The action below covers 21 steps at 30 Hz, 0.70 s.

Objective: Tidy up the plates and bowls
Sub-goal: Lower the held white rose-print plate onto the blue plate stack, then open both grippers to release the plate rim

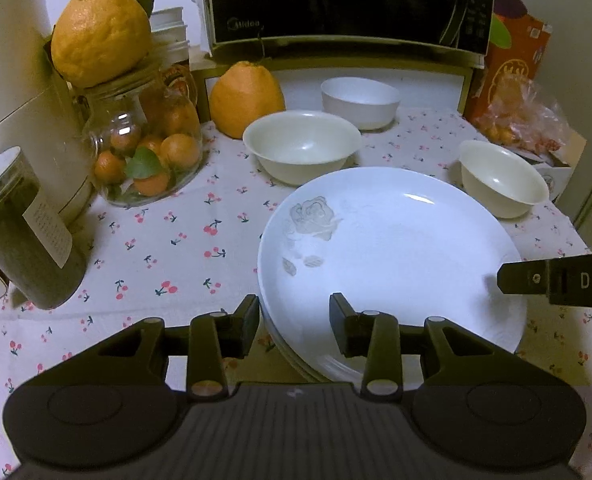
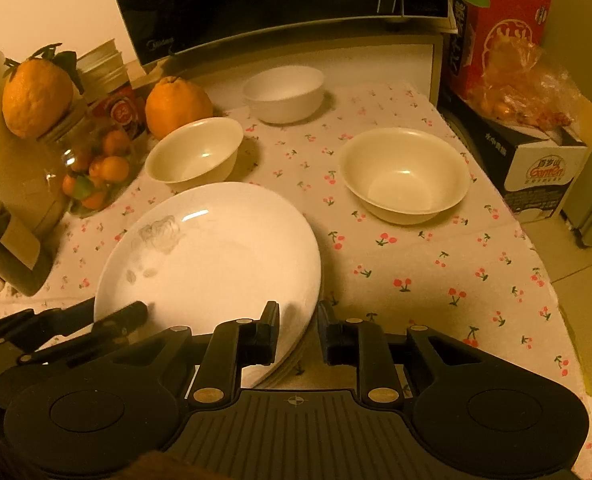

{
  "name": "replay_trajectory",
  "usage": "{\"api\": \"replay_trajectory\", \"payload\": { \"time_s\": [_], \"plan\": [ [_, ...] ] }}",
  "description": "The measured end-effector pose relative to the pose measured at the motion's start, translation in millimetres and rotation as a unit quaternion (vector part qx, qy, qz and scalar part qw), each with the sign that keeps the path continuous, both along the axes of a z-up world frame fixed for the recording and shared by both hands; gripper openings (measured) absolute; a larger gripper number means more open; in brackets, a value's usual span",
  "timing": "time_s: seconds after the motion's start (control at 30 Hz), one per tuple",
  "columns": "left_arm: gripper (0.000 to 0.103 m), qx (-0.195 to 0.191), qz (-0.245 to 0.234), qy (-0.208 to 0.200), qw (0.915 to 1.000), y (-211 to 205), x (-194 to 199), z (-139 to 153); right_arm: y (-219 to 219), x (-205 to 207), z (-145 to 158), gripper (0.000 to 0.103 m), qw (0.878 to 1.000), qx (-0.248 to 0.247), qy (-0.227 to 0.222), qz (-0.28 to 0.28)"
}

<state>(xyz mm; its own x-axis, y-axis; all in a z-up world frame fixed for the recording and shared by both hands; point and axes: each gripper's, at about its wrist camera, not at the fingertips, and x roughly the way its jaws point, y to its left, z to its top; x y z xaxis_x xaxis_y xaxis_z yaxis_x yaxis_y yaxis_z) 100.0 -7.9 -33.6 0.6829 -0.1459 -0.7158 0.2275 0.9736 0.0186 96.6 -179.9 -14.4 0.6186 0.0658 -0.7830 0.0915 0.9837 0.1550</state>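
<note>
A stack of white plates point(image 1: 392, 248) point(image 2: 216, 256) lies on the cherry-print tablecloth; the top plate has a grey rose print. My left gripper point(image 1: 294, 316) is open, its fingers straddling the stack's near left rim. My right gripper point(image 2: 298, 330) is open, straddling the stack's right rim; its finger also shows in the left wrist view point(image 1: 536, 280). A cream bowl point(image 1: 302, 146) point(image 2: 194, 154) sits behind the plates, a white bowl point(image 1: 360, 102) point(image 2: 284, 92) further back, and another cream bowl point(image 1: 502, 178) point(image 2: 404, 174) to the right.
A microwave point(image 1: 336, 0) stands at the back. A glass jar of small oranges point(image 1: 146, 152) with a large orange point(image 1: 100, 28) on top, a dark jar point(image 1: 20, 232) and a white appliance point(image 1: 12, 60) crowd the left. Another orange point(image 1: 246, 98) sits behind. Boxes and a bag point(image 2: 520, 80) stand right.
</note>
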Motion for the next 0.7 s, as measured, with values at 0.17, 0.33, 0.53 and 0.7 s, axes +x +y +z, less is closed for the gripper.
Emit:
{"api": "replay_trajectory", "payload": {
  "time_s": [0.17,0.33,0.53,0.7],
  "plan": [
    [0.044,-0.011,-0.003,0.007,0.9999,0.0,-0.3,2.5,-2.3,-1.2,1.6,0.032,1.0,0.021,0.001,0.004],
    [0.055,-0.019,-0.011,0.015,0.9996,-2.1,-1.5,5.2,1.9,-2.8,5.4,0.053,1.0,0.013,-0.007,0.017],
    [0.069,-0.037,-0.014,0.031,0.9988,-2.0,-1.8,10.5,-3.9,-4.2,13.1,0.068,0.999,0.025,-0.015,0.014],
    [0.081,-0.047,-0.011,0.042,0.998,-1.5,-5.3,18.7,-14.8,-7.1,22.5,0.077,0.998,0.052,-0.018,0.002]
  ]
}}
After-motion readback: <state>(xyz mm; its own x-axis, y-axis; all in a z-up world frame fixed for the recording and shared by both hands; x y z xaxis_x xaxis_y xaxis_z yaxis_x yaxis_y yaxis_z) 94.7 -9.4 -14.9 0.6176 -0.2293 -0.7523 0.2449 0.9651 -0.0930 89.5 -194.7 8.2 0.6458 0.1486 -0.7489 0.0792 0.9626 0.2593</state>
